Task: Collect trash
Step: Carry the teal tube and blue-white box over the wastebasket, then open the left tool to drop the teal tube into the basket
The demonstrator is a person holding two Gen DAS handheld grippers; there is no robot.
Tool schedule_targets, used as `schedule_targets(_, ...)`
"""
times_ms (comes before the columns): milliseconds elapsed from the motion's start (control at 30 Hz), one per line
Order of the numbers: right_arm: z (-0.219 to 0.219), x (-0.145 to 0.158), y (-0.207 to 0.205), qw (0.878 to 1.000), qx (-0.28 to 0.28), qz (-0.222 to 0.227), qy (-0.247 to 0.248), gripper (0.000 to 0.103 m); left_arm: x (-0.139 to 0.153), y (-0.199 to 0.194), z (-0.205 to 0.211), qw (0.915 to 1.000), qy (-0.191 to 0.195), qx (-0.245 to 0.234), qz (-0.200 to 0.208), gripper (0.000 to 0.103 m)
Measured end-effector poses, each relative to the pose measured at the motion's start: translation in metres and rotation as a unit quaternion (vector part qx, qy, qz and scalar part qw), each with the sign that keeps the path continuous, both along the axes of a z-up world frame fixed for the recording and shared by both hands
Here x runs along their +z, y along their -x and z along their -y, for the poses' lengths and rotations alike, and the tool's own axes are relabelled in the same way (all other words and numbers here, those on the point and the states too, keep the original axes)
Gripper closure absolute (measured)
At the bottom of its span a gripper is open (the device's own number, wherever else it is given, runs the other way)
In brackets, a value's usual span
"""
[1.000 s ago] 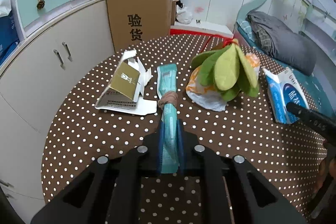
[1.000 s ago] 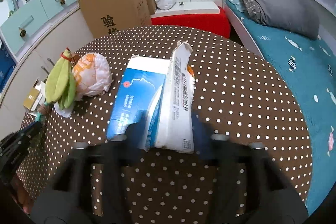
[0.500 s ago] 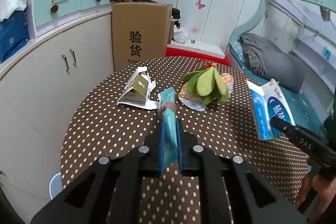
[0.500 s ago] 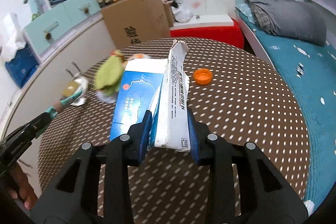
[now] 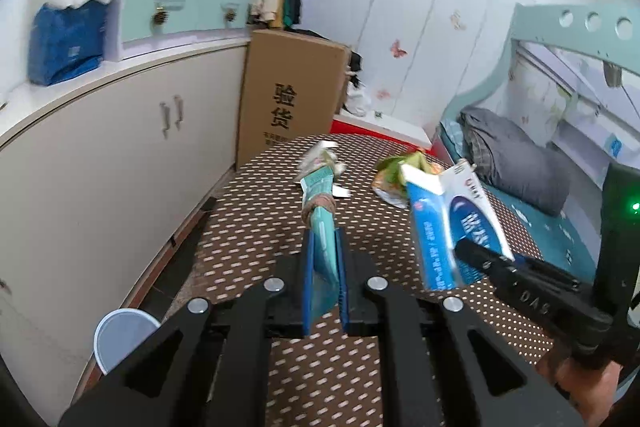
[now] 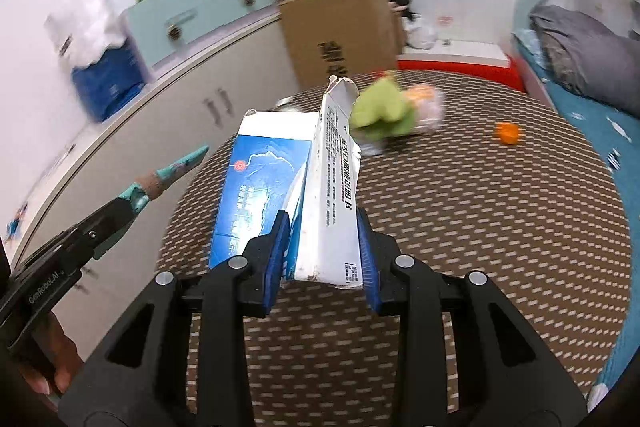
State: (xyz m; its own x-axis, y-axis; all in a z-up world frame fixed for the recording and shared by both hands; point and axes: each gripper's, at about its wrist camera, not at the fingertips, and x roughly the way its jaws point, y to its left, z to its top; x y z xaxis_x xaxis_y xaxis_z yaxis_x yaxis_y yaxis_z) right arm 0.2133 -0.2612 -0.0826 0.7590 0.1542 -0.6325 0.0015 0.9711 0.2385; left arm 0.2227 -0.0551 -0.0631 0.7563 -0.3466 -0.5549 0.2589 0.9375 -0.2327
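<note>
My left gripper (image 5: 323,267) is shut on a crumpled teal wrapper (image 5: 320,223) tied with a brown band, held above the brown dotted table (image 5: 256,211). In the right wrist view the same wrapper (image 6: 168,179) sticks out at the left. My right gripper (image 6: 323,259) is shut on a torn blue and white carton (image 6: 288,195), lifted off the table; that carton (image 5: 452,223) appears at the right of the left wrist view. On the table lie a green peel on a white bag (image 6: 384,111), an orange cap (image 6: 507,133) and a torn white box (image 5: 324,157).
A white cabinet (image 5: 100,163) curves along the left. A cardboard box (image 5: 288,95) stands behind the table. A round white bin (image 5: 124,331) sits on the floor at the lower left. A bed with grey bedding (image 5: 516,163) lies to the right.
Both grippers have pulled back and risen from the table, carrying the wrapper and the carton. The carton left the tabletop, uncovering the orange cap. The view has swung toward the cabinet.
</note>
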Motion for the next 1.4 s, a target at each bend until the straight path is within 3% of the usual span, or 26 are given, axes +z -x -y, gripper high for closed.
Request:
schedule_targets(367, -0.132, -0.012, -0.015, 0.993, 0.111, -0.020, 0.016, 0.070, -0.016, 0.023, -0.119, 0.9960, 0.026, 0.086, -0.002, 0.093)
schedule_targets(700, -0.260, -0.045, -0.033, 0.975, 0.213, -0.053, 0.028, 0.070, -0.060, 0.023, -0.225, 0.9813, 0.017, 0.186, -0.045, 0.093)
schedule_targets(900, -0.298, -0.075, -0.047, 0.969, 0.234, -0.073, 0.030, 0.070, -0.086, 0.011, -0.264, 0.9731, 0.010, 0.219, -0.071, 0.093)
schedule_targets(1267, -0.307, -0.112, -0.076, 0.972, 0.212, -0.090, 0.033, 0.070, -0.125, -0.027, -0.291, 0.9658, 0.005, 0.233, -0.113, 0.091)
schedule_targets(1333, -0.307, -0.118, -0.080, 0.972, 0.210, -0.097, 0.034, 0.070, -0.136, -0.036, -0.300, 0.9630, 0.016, 0.239, -0.124, 0.076)
schedule_targets(1367, -0.307, -0.121, -0.080, 0.972, 0.210, -0.101, 0.033, 0.070, -0.142, -0.040, -0.302, 0.9596, 0.013, 0.247, -0.135, 0.054)
schedule_targets(1400, -0.307, -0.124, -0.081, 0.972, 0.210, -0.105, 0.032, 0.069, -0.147, -0.043, -0.304, 0.9565, 0.010, 0.253, -0.145, 0.046)
